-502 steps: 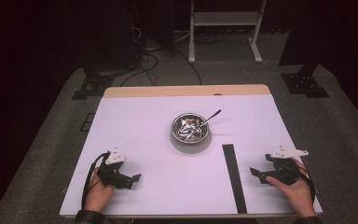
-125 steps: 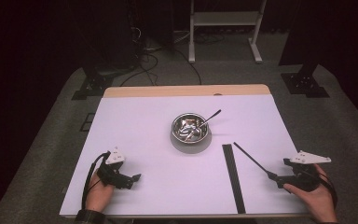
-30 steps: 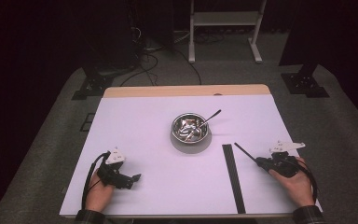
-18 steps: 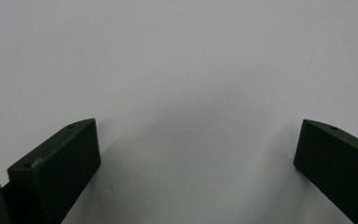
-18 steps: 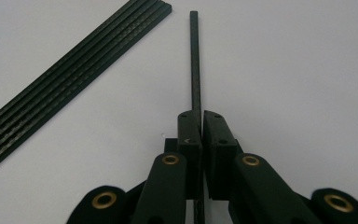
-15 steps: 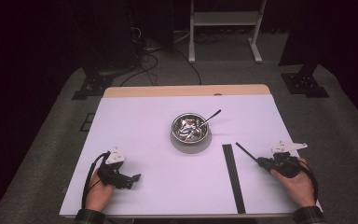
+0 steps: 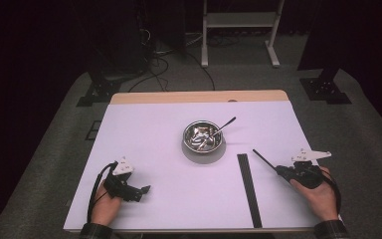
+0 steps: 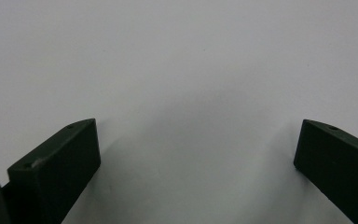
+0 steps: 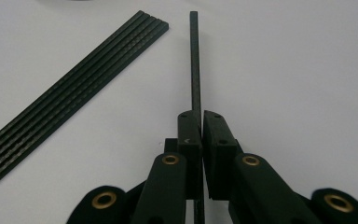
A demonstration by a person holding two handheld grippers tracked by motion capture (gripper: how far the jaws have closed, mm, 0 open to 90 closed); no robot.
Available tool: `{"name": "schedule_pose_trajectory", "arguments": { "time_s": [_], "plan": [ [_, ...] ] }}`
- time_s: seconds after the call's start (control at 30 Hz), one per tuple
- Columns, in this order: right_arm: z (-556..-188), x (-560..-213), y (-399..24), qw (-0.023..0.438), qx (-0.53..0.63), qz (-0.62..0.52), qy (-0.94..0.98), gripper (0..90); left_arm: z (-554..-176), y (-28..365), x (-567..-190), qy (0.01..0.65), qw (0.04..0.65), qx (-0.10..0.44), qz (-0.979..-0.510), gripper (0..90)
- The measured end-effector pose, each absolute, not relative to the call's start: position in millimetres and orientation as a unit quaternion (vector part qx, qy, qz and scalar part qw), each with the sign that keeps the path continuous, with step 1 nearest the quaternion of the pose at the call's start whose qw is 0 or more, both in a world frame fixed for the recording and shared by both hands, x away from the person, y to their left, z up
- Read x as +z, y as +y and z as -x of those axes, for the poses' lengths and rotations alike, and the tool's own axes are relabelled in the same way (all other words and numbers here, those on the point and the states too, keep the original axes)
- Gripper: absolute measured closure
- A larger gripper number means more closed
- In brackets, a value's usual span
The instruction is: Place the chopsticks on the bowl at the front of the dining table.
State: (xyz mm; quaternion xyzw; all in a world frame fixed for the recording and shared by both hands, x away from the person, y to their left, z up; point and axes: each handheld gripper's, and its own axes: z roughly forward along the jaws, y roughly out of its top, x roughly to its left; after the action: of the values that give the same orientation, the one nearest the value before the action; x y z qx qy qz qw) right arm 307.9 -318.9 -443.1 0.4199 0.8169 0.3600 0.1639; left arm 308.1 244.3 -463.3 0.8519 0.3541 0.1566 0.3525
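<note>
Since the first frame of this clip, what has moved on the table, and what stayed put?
The right gripper took one thin black rod from the flat row of black rods, swung it out right, then brought it back beside the row, pointing toward the steel bowl. The left gripper, open, the bowl and its spoon stayed.

I count one steel bowl [image 7: 203,136], one spoon [image 7: 222,126], two grippers, five flat black strips [image 9: 70,95] and one held rod [image 9: 195,60].
</note>
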Motion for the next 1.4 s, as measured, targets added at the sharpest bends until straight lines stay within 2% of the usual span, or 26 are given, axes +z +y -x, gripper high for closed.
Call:
{"name": "schedule_pose_trajectory", "arguments": {
  "time_s": [1.4],
  "plan": [
    [-318,-417,-296,0.173,0.392,-0.394,0.813,85.6,-308,244,-463,0.354,0.353,0.156,-0.852,0.0]
  ]
}}
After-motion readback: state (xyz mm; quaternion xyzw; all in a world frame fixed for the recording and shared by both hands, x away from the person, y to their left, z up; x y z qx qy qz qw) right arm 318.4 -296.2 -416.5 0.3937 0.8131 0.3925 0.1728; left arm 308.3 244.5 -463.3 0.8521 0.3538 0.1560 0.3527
